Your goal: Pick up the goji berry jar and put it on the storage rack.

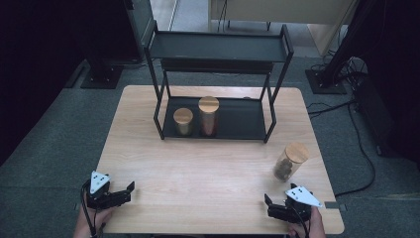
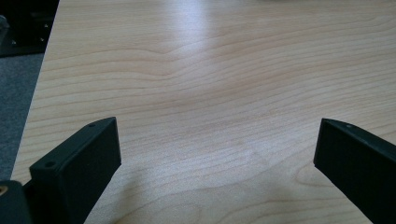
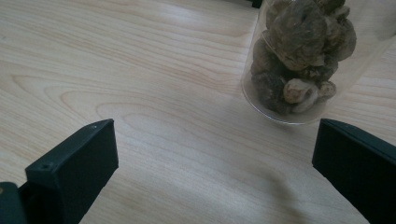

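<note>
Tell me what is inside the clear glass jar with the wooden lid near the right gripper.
The clear glass jar holds brown, lumpy dried pieces; what they are is unclear. Its round wooden lid hides the contents from above.

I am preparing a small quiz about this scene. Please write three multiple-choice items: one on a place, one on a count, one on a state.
1. Where does the glass jar with brown lumps stand?
A. on the top shelf of the rack
B. on the table, ahead of the right claw
C. beside the left claw

2. How many jars stand on the lower shelf of the black rack?
A. two
B. three
C. none

3. In what state is the right claw?
A. shut on the jar
B. shut on nothing
C. open, holding nothing

Answers:
1 B: the high view shows it on the table, just beyond the right claw.
2 A: a short jar and a tall jar stand there.
3 C: in the right gripper view its jaws stand wide apart with bare wood between them.
</note>
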Demonstrator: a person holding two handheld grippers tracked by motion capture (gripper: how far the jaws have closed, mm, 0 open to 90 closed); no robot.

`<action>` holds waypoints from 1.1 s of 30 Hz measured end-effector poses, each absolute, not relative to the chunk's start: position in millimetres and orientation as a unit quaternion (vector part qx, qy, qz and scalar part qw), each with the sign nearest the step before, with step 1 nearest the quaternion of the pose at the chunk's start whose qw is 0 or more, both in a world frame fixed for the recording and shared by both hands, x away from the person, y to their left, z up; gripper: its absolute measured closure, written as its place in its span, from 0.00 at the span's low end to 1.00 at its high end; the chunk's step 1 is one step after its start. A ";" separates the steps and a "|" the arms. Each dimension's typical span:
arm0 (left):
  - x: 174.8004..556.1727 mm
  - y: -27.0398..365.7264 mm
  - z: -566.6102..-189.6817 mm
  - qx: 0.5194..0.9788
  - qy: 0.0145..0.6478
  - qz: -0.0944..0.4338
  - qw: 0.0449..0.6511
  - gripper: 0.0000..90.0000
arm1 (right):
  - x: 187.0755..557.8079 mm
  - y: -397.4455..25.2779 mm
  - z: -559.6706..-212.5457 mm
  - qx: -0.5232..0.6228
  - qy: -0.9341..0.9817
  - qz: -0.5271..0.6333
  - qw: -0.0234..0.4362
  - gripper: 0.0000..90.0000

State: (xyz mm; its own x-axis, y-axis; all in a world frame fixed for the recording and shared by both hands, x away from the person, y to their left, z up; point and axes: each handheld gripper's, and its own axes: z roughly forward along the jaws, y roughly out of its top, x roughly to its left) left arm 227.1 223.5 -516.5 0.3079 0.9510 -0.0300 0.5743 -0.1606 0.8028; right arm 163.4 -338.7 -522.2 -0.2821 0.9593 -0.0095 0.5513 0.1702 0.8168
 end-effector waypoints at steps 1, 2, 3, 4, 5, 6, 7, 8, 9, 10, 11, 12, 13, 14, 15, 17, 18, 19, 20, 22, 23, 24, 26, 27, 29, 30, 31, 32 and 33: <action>227.1 223.5 -516.5 0.718 0.531 0.254 0.371 0.01 | 162.9 -339.7 -522.4 0.530 0.714 0.363 0.279 0.00; 227.1 223.5 -516.5 0.718 0.531 0.254 0.372 0.01 | 162.7 -340.6 -522.5 0.530 0.715 0.361 0.279 0.00; 227.0 223.5 -516.4 0.718 0.531 0.253 0.371 0.01 | 162.4 -342.0 -522.6 0.531 0.714 0.362 0.277 0.00; 226.9 223.5 -516.4 0.718 0.531 0.253 0.372 0.01 | 161.7 -343.5 -523.3 0.533 0.713 0.364 0.273 0.00; 227.0 223.3 -516.7 0.718 0.531 0.252 0.371 0.01 | 161.5 -344.4 -525.8 0.535 0.715 0.361 0.268 0.00; 226.7 223.2 -516.4 0.718 0.531 0.254 0.372 0.01 | 160.8 -344.2 -525.8 0.533 0.716 0.363 0.269 0.00; 226.8 223.1 -516.6 0.719 0.531 0.253 0.371 0.01 | 160.3 -343.1 -525.6 0.527 0.719 0.363 0.272 0.00; 226.8 223.1 -516.5 0.719 0.531 0.253 0.371 0.01 | 160.3 -341.4 -526.0 0.519 0.727 0.359 0.271 0.00; 226.7 223.1 -516.4 0.718 0.531 0.254 0.371 0.01 | 160.3 -340.3 -526.2 0.516 0.730 0.355 0.272 0.00; 226.7 223.1 -516.6 0.718 0.531 0.253 0.371 0.01 | 160.3 -339.7 -526.2 0.514 0.732 0.354 0.273 0.00; 226.6 223.5 -516.4 0.718 0.531 0.253 0.372 0.01 | 160.4 -340.0 -526.3 0.515 0.732 0.354 0.272 0.00; 226.6 223.6 -516.4 0.718 0.531 0.253 0.371 0.01 | 160.4 -341.1 -525.9 0.518 0.728 0.358 0.272 0.00; 226.7 223.6 -516.4 0.718 0.531 0.253 0.371 0.01 | 160.1 -343.2 -525.2 0.522 0.721 0.365 0.271 0.00; 226.7 223.4 -516.4 0.718 0.531 0.253 0.372 0.01 | 159.8 -345.7 -524.5 0.528 0.714 0.373 0.269 0.00; 226.7 223.2 -516.5 0.718 0.531 0.253 0.371 0.01 | 159.5 -348.2 -523.6 0.533 0.706 0.382 0.267 0.00; 226.8 223.2 -516.5 0.719 0.531 0.253 0.371 0.01 | 159.4 -351.9 -522.6 0.536 0.702 0.380 0.274 0.00; 226.8 223.2 -516.5 0.718 0.531 0.253 0.371 0.01 | 159.6 -353.4 -522.9 0.536 0.705 0.367 0.283 0.00; 226.8 223.3 -516.4 0.719 0.531 0.253 0.371 0.01 | 159.7 -354.9 -522.9 0.537 0.705 0.365 0.285 0.00; 226.8 223.1 -516.5 0.719 0.531 0.253 0.371 0.01 | 159.9 -357.1 -522.7 0.541 0.702 0.367 0.282 0.00; 226.9 223.0 -516.5 0.719 0.531 0.254 0.370 0.01 | 160.5 -360.5 -522.0 0.545 0.699 0.368 0.281 0.00; 226.9 223.0 -516.5 0.720 0.530 0.254 0.370 0.01 | 160.9 -361.5 -521.8 0.543 0.698 0.369 0.285 0.00; 226.8 223.0 -516.5 0.719 0.530 0.254 0.370 0.01 | 161.7 -362.6 -521.6 0.544 0.697 0.369 0.288 0.00; 226.7 223.1 -516.5 0.718 0.531 0.254 0.371 0.01 | 164.5 -365.4 -521.6 0.544 0.697 0.366 0.290 0.00; 226.8 223.1 -516.5 0.719 0.531 0.254 0.371 0.01 | 165.7 -366.6 -521.8 0.544 0.698 0.363 0.292 0.00; 226.8 223.1 -516.5 0.719 0.530 0.254 0.371 0.01 | 168.4 -370.2 -521.8 0.545 0.698 0.363 0.291 0.00; 226.8 223.1 -516.5 0.719 0.530 0.253 0.371 0.01 | 169.3 -371.8 -521.7 0.546 0.697 0.363 0.290 0.00; 226.8 223.1 -516.5 0.719 0.531 0.253 0.371 0.01 | 170.7 -374.5 -521.7 0.546 0.698 0.361 0.290 0.00; 226.7 223.2 -516.5 0.718 0.531 0.253 0.372 0.01 | 171.5 -376.1 -521.8 0.546 0.699 0.359 0.291 0.00; 226.7 223.3 -516.5 0.719 0.531 0.253 0.372 0.01 | 172.6 -378.7 -522.0 0.546 0.701 0.353 0.293 0.00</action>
